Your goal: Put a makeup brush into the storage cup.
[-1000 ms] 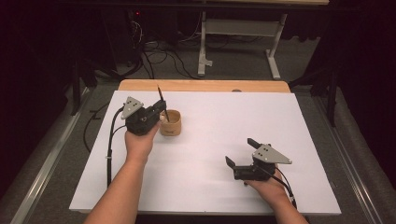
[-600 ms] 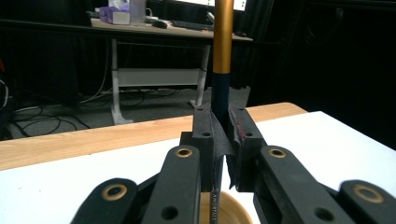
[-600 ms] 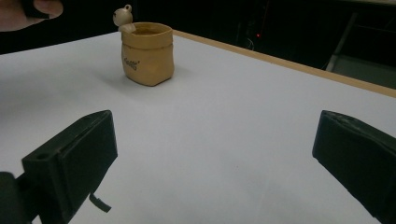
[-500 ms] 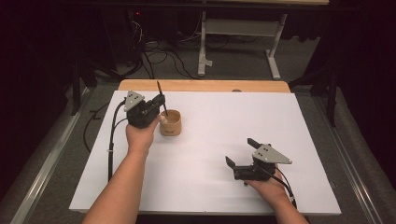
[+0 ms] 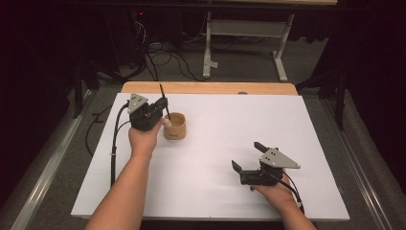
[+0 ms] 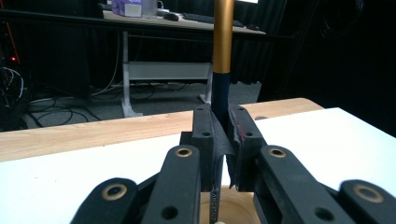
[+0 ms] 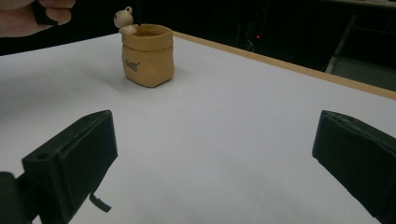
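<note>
Now left claw [image 5: 163, 112] clenched on pen [image 6: 222, 56], upright over tan pot [image 5: 175, 126] near surface [image 5: 287, 124] back-left, likely lined up for dropping in. Right claw [image 5: 248, 158] released, idle near front edge, clear of work.

The pen's [image 6: 222, 51] top is cut off by the left gripper view's upper edge; its tip is hidden inside the pot [image 6: 233, 210], below the left tongs [image 6: 220, 140].
</note>
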